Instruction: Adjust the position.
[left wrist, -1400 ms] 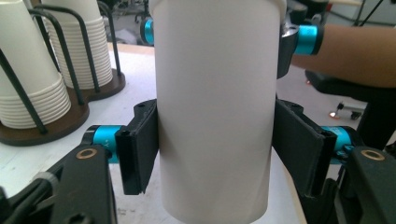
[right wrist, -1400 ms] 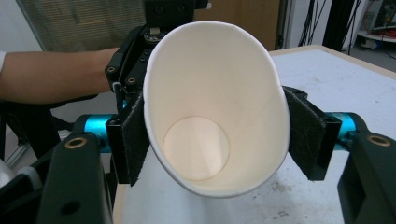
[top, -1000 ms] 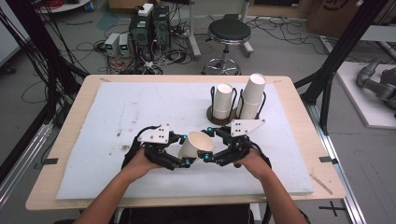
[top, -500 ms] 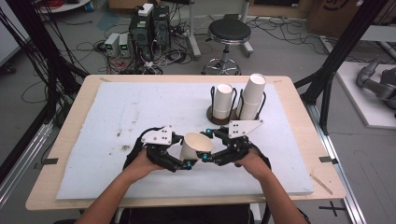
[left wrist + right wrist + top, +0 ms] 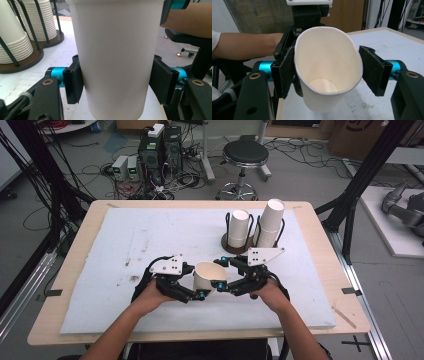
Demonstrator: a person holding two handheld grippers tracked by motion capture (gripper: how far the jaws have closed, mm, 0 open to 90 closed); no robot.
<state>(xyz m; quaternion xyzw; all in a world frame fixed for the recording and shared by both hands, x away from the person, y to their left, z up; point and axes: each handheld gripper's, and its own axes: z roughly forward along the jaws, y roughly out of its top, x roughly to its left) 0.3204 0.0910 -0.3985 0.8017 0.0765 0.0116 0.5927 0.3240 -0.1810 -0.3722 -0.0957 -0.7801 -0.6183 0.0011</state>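
A white paper cup (image 5: pixel 207 275) hangs above the mat at the table's front middle, held between both grippers. My left gripper (image 5: pixel 196 282) comes in from the left and is shut on the cup's lower body (image 5: pixel 112 50), both pads pressed against its sides; its jaws have just tightened a little. My right gripper (image 5: pixel 220 274) comes in from the right. Its jaws have been closing and now pinch the cup's rim (image 5: pixel 327 57) into an oval, mouth toward its camera. In the right gripper view, my right gripper (image 5: pixel 329 72) shows the left gripper's body (image 5: pixel 309 20) behind the cup.
A dark wooden rack (image 5: pixel 252 232) with wire posts holds two stacks of paper cups just behind the grippers, also close at the left (image 5: pixel 15 42). A white mat (image 5: pixel 150 235) covers the wooden table. A stool and computers stand on the floor beyond.
The cup's tilt between the grippers has shifted slightly. Both hands are where they were.
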